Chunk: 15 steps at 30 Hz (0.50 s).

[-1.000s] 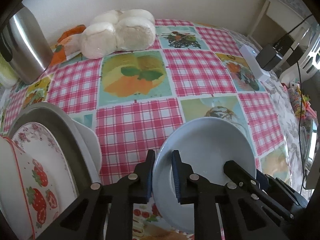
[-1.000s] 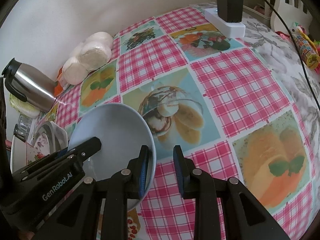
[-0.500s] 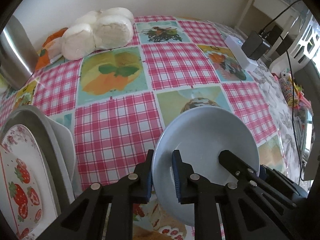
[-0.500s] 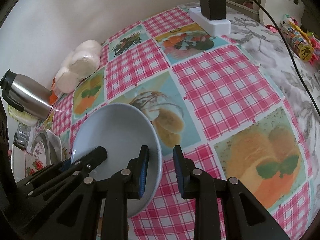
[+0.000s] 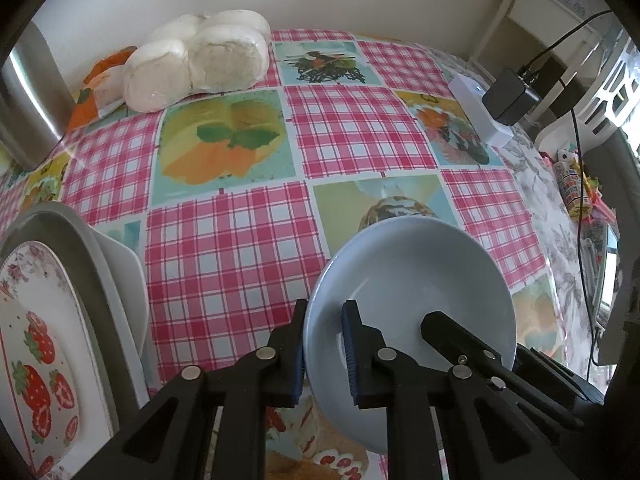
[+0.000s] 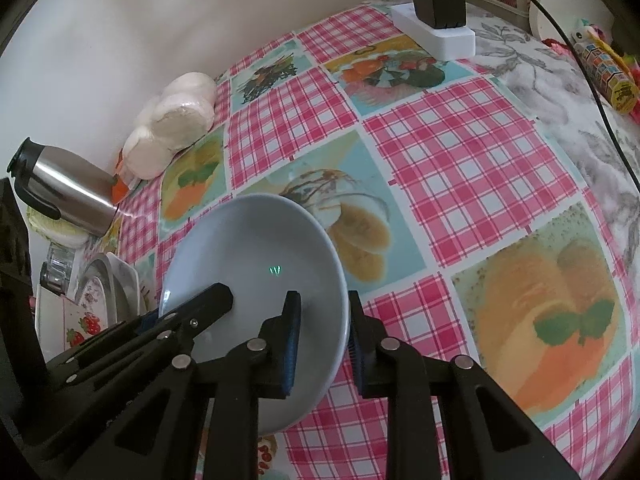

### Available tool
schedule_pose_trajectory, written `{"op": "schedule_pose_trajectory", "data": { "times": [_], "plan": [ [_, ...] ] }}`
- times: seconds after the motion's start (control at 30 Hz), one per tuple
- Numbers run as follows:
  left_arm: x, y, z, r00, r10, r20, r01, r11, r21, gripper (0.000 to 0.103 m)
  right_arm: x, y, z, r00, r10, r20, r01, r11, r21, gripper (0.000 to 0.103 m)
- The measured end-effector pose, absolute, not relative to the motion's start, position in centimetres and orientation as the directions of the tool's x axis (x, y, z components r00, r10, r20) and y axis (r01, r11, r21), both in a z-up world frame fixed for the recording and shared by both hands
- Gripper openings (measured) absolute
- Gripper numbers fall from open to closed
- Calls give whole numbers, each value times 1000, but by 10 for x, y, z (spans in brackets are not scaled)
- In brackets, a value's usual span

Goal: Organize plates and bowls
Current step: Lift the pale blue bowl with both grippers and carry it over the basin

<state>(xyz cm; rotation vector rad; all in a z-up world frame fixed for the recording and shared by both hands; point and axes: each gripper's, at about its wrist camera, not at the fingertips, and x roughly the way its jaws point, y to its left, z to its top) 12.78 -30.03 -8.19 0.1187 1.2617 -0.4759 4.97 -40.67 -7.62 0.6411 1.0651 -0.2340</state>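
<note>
A pale blue bowl (image 5: 420, 272) (image 6: 256, 248) hangs tilted over the checked tablecloth, held by both grippers. My left gripper (image 5: 324, 316) is shut on its left rim, one pad inside and one outside. My right gripper (image 6: 323, 300) straddles the opposite rim; its jaws are closing, and the pads press on the bowl wall. Each view shows the other gripper's finger (image 5: 444, 324) (image 6: 212, 300) reaching into the bowl. At the left stand a strawberry-pattern plate (image 5: 36, 340) (image 6: 80, 324), a grey dish (image 5: 80, 248) and a white dish (image 5: 124, 264), all on edge.
A steel thermos (image 5: 28, 92) (image 6: 68, 188) and wrapped white buns (image 5: 200, 56) (image 6: 176, 120) sit at the back left by the wall. A white power strip with a black adapter (image 5: 480, 116) (image 6: 436, 28) and its cable lie at the back right, and colourful toys (image 5: 572, 184) (image 6: 604, 68) lie at the right edge.
The bowl stays gripped at both rims and has shifted slightly to the right, away from the upright plates. The right jaws have narrowed a little on the rim.
</note>
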Motion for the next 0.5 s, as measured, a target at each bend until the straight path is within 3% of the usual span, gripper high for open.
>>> {"op": "schedule_pose_trajectory", "data": {
  "times": [0.5],
  "plan": [
    [128, -277, -43, 249, -328, -911, 380, 899, -219, 18, 46, -388, -30, 525, 110, -844, 440, 814, 380, 23]
  ]
}}
